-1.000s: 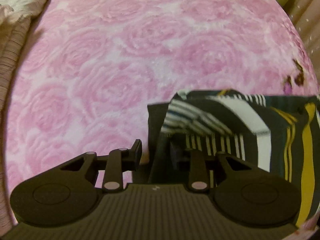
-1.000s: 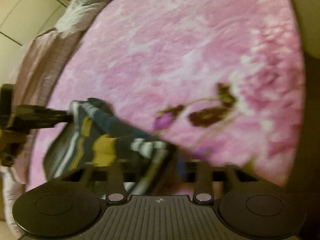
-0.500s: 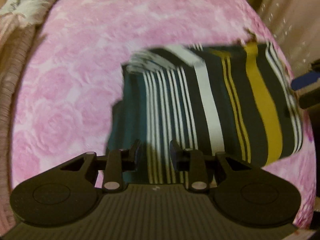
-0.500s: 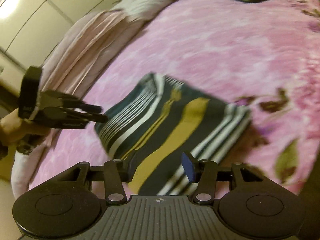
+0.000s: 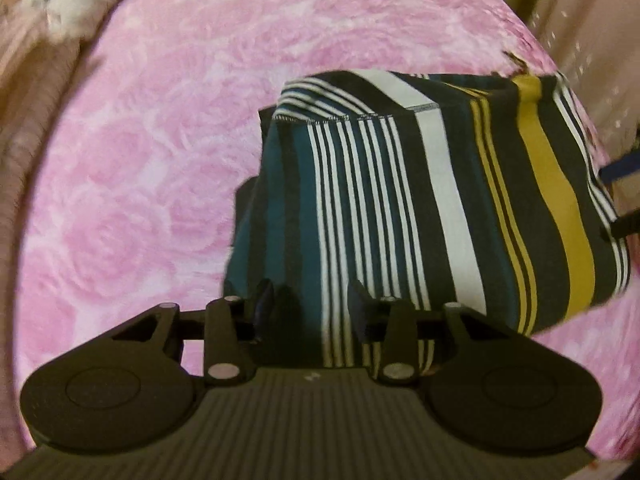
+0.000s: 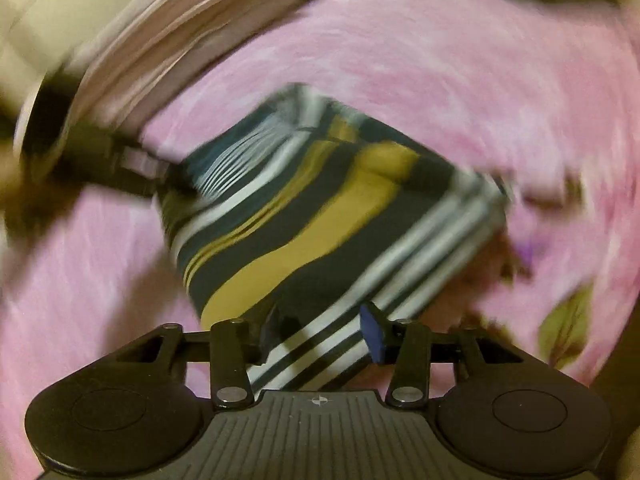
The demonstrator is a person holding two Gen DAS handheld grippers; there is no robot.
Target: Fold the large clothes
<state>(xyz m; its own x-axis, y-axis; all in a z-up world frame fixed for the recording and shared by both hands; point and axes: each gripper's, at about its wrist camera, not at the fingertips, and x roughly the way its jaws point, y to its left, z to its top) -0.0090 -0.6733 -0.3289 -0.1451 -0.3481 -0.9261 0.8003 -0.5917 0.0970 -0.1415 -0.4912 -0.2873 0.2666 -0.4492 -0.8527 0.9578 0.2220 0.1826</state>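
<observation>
**Inspector:** Where does the striped garment [image 5: 420, 208] lie?

**Assistant:** Folded into a thick block on the pink rose-patterned blanket [image 5: 160, 140], hem stitching showing across its top layer.

**Inspector:** The left gripper [image 5: 312, 304]?

**Assistant:** Jaws apart over the near edge, just been opening; cloth lies below, pads not pressing.

**Inspector:** The right gripper [image 6: 320, 330]?

**Assistant:** Likewise apart, just been widening, above the garment's white-striped corner. That view is blurred; contact cannot be confirmed.

The folded garment [image 5: 420, 200] lies on the blanket [image 5: 160, 160], right of centre in my left view. My left gripper [image 5: 312, 300] stands over its lower edge; my right gripper [image 6: 320, 328] likewise, lower centre.
</observation>
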